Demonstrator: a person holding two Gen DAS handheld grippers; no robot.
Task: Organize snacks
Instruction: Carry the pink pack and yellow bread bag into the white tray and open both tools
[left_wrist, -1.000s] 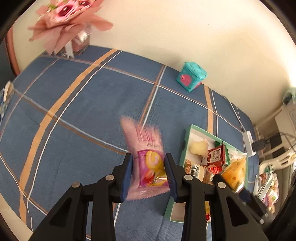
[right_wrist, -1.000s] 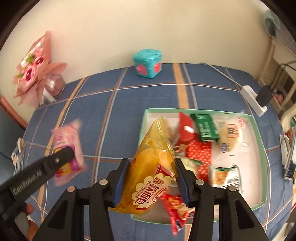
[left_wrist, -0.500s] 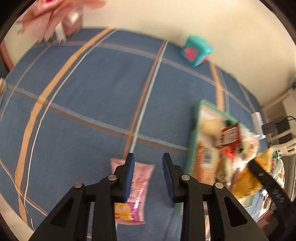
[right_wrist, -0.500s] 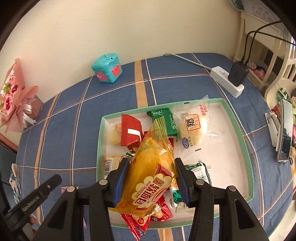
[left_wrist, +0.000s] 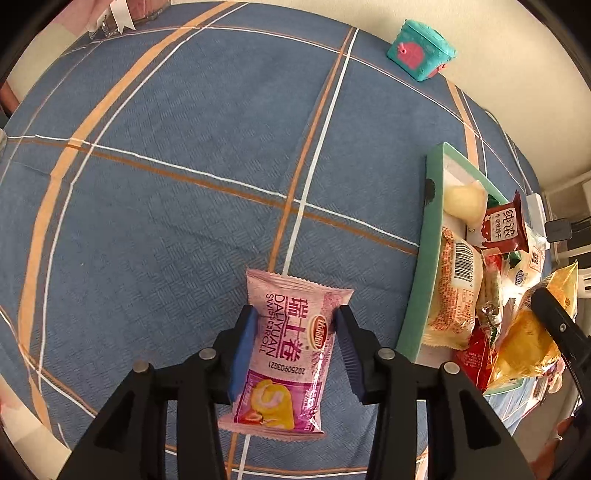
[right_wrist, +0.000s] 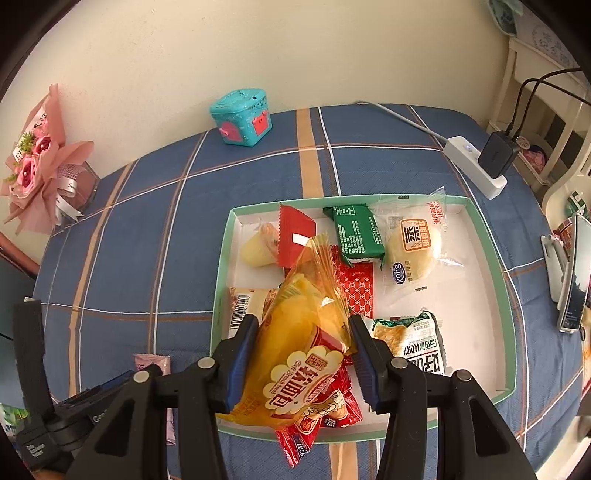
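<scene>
Snacks: most lie heaped in the green-rimmed tray (right_wrist: 221, 280); 1 pink Swiss-roll packet (left_wrist: 291, 347) lies flat on the blue plaid cloth (left_wrist: 177, 192), just left of the tray
Pink packet, change: 1.0 s ago it was lifted and clamped between the left pads; 0.5 s ago it was already down on the cloth with the pads parted; now it rests flat, printed face up, its long axis running between the fingers
Left gripper (left_wrist: 293, 347): released, jaws spread to either side of the packet; the blue pads sit just beside its edges, and I cannot tell whether they touch the wrapper
Right gripper (right_wrist: 301, 354): clenched on the yellow bread bag (right_wrist: 303, 343), as in both earlier frames, holding it tilted above the near-left part of the tray
Under the bag: a red packet (right_wrist: 314, 424) pokes over the tray's near rim
Elsewhere in tray: green packet (right_wrist: 356, 230), round bun (right_wrist: 412, 245), white-and-green packet (right_wrist: 410, 339), well apart from the held bag
Meaning for the task: the first item appears to be set out on the cloth, starting a place outside the tray
Likely next: the yellow bag probably goes onto the cloth too
Risk: the slick wrapper may slide in the pads
</scene>
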